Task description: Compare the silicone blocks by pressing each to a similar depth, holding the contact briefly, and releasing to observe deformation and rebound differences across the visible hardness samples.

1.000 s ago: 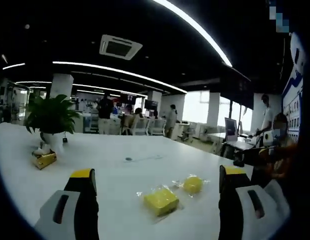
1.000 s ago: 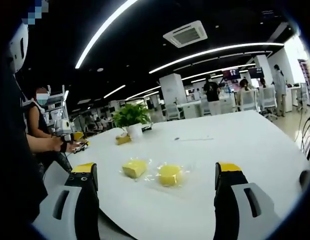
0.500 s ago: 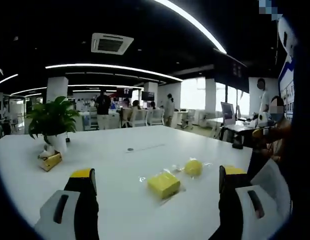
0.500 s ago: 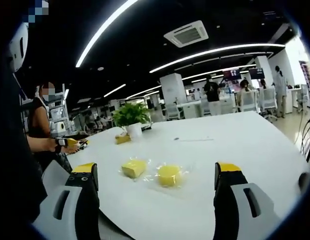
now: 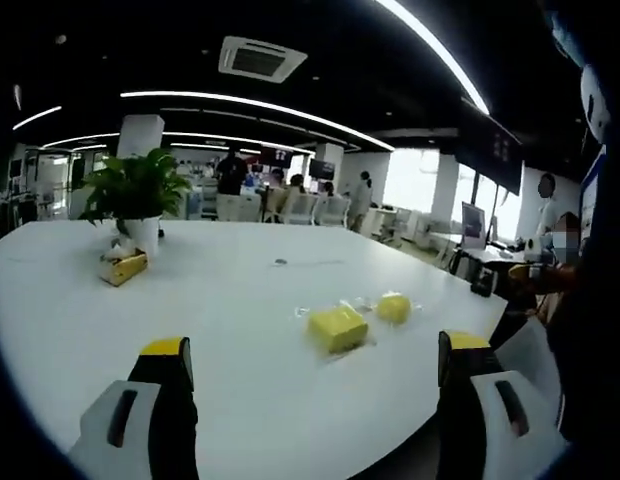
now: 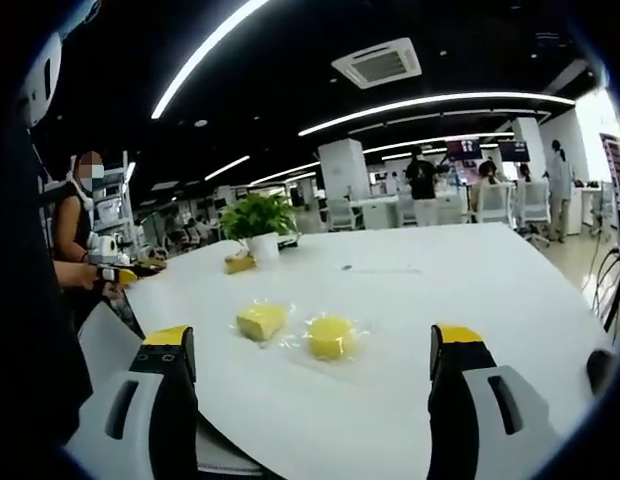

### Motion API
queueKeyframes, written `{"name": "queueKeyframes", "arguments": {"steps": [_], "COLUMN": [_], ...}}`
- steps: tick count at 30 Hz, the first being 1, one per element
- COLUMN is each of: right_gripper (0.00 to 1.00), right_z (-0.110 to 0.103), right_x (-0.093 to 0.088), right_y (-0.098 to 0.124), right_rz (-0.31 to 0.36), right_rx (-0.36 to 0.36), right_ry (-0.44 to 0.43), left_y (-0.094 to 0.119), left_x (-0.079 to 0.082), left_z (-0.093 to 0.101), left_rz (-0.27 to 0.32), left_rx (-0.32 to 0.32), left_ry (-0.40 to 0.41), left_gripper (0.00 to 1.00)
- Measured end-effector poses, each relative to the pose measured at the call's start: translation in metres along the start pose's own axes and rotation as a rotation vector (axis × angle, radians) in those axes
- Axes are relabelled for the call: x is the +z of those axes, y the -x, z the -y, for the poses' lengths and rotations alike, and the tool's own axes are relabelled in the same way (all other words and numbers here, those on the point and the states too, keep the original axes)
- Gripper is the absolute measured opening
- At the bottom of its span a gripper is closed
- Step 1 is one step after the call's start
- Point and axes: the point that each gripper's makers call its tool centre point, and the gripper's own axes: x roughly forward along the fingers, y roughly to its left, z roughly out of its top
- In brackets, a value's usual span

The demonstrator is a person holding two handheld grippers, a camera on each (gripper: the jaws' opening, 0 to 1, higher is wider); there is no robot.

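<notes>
Two yellow silicone samples lie side by side near the edge of a large white worktop (image 6: 470, 300), each seemingly in clear plastic wrap: a yellow square-cornered silicone block (image 6: 260, 321) and, just beside it, a yellow rounder silicone block (image 6: 330, 336). In the left gripper view the same pair appears as the square block (image 5: 337, 328) nearer and the rounder one (image 5: 393, 307) behind it. Set close together on bare surface, they seem placed so that each can be pressed in turn and compared under similar contact.

The left gripper (image 5: 310, 375) and the right gripper (image 6: 310, 375) are both released, jaws spread wide with nothing between them, and both hang above the near side of the worktop, apart from the samples. Judging by this, no press is under way; the grippers look poised for an approach.

The worktop is smooth, pale and glossy, mostly bare. Farther back stands a green leafy plant in a white pot (image 6: 258, 225), with a small yellow-brown box (image 5: 123, 268) just beside it. A small dark item (image 5: 279, 262) lies well apart near the middle; what it is I cannot tell.

The room is an open office with a dark ceiling, long light strips (image 6: 430, 100), a ceiling air vent (image 6: 376, 63), white columns, desks and several people in the background. Another person (image 6: 80, 250) stands at the worktop's side
</notes>
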Motion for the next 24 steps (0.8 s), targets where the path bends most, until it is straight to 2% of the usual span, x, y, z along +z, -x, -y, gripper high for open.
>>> {"name": "queueKeyframes", "arguments": {"steps": [3, 6, 15, 24], "right_gripper": [0.96, 0.96, 0.96, 0.96], "right_z": [0.002, 0.005, 0.009, 0.011], "right_x": [-0.009, -0.015, -0.012, -0.014], "right_y": [0.003, 0.007, 0.009, 0.007], "right_rz": [-0.023, -0.043, -0.035, -0.036], "right_rx": [-0.017, -0.028, -0.037, -0.048], "right_ry": [0.002, -0.008, -0.023, -0.02], "left_y": [0.007, 0.011, 0.016, 0.02], "left_x": [-0.005, -0.009, -0.018, -0.008], "left_z": [-0.002, -0.002, -0.002, -0.004], "left_rz": [-0.011, -0.015, -0.078, -0.081], "left_rx": [0.022, 0.036, 0.047, 0.056], "left_ry": [-0.008, 0.003, -0.01, -0.004], "left_gripper": [1.0, 1.0, 1.0, 1.0]}}
